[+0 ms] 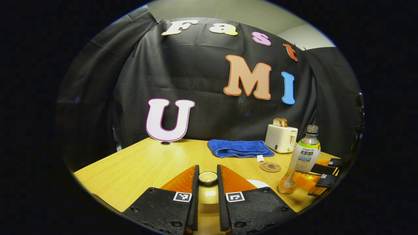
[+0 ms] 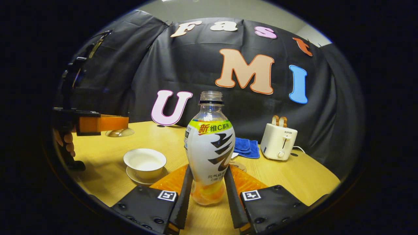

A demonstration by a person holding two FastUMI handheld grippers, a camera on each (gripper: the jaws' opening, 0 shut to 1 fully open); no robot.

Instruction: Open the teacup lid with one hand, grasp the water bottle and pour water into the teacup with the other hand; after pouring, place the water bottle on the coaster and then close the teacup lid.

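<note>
My left gripper (image 1: 208,170) is shut on the knob of the teacup lid (image 1: 208,178), holding the lid up off the table. In the right gripper view that gripper (image 2: 122,123) hangs at the left with the lid (image 2: 120,132) under its tips. Below and to its right stands the uncovered white teacup (image 2: 145,162) on its saucer. My right gripper (image 2: 209,169) is shut on the lower waist of the uncapped water bottle (image 2: 210,147). The bottle (image 1: 302,160) leans slightly. A round cork coaster (image 1: 270,167) lies just left of it.
A folded blue towel (image 1: 240,148) and a white toaster (image 1: 281,137) with bread sit at the back of the wooden table (image 1: 143,166). A hand (image 2: 65,141) holds the left gripper near the table's left edge.
</note>
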